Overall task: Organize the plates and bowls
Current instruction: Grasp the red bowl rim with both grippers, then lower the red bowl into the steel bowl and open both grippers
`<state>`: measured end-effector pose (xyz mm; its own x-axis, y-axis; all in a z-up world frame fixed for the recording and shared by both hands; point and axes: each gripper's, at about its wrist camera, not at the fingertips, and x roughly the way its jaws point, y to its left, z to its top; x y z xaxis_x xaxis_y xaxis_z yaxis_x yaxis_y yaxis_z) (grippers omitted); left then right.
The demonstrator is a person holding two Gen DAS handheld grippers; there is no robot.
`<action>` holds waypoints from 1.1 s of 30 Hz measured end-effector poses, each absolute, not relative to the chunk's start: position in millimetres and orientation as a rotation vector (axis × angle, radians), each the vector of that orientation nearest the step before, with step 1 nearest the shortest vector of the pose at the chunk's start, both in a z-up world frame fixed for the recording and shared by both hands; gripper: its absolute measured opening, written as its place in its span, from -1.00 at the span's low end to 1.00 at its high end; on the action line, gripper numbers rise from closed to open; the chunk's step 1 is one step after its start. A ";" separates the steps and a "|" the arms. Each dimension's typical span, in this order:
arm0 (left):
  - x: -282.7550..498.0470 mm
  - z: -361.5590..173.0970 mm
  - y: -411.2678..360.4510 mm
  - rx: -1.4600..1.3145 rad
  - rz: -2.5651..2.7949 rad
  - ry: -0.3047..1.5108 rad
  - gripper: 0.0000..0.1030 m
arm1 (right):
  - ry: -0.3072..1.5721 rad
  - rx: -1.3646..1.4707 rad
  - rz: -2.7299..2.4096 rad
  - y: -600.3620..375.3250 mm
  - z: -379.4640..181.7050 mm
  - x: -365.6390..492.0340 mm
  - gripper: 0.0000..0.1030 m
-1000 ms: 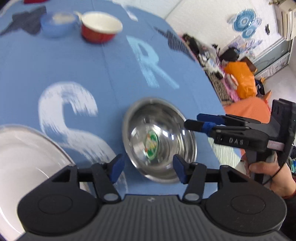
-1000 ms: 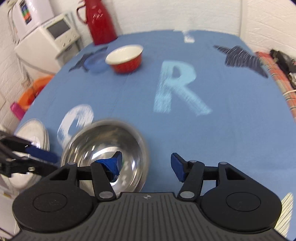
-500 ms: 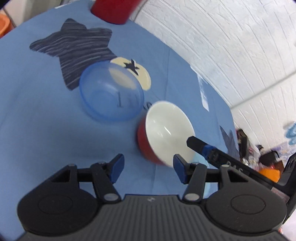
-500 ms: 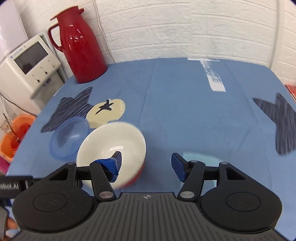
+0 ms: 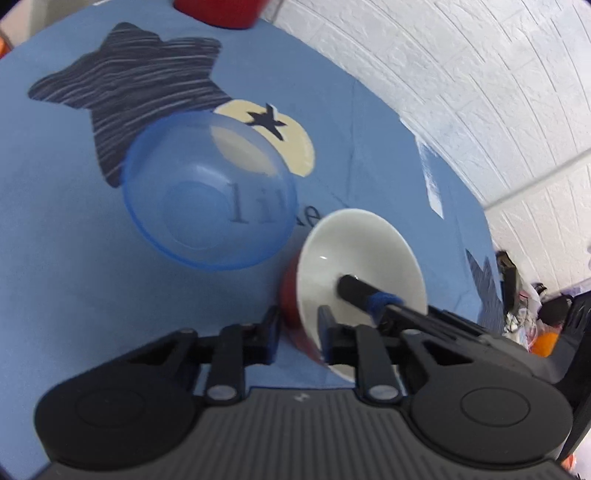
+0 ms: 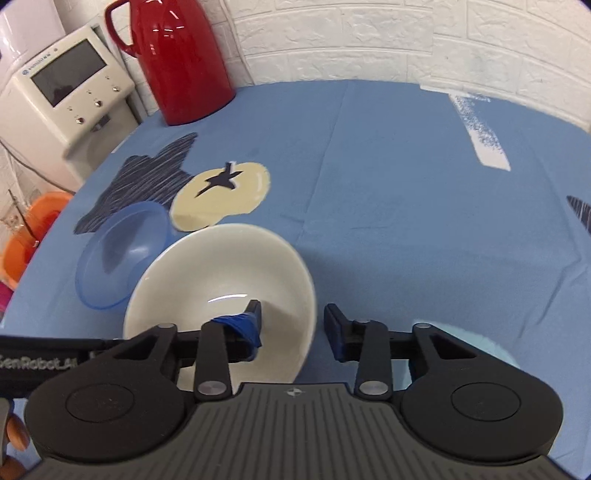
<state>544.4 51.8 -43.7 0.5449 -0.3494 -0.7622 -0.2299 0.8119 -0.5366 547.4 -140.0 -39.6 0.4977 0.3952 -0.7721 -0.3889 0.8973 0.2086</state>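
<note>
A red bowl with a white inside stands on the blue tablecloth. My left gripper is shut on its near wall, one pad outside on the red and one inside. My right gripper straddles the bowl's right rim with its jaws partly closed; small gaps show on both sides, so it counts as open. One of its fingers reaches across the white inside in the left wrist view. A clear blue bowl sits just left of the red bowl.
A red thermos stands at the table's back left, with a white appliance beside the table. An orange basin lies off the left edge. A white brick wall runs behind the table. A hand shows at bottom left.
Both grippers left the steel bowl and came up the table to the red bowl. Over the last half second the left jaws closed on its wall and the right jaws narrowed around its rim.
</note>
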 end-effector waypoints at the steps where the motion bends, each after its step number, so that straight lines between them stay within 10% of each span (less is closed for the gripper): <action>1: 542.7 -41.1 48.7 -0.623 -0.075 1.011 -0.69 | 0.939 0.003 0.484 -137.6 -38.0 542.4 -0.66; 18: 370.0 30.5 -7.8 -0.424 -0.251 1.122 -0.81 | 0.971 -0.080 0.441 -176.8 26.8 346.3 -0.64; 33: 304.9 -19.4 -34.7 -0.271 -0.306 1.219 -0.81 | 1.059 -0.105 0.399 -190.3 -28.5 267.7 -0.61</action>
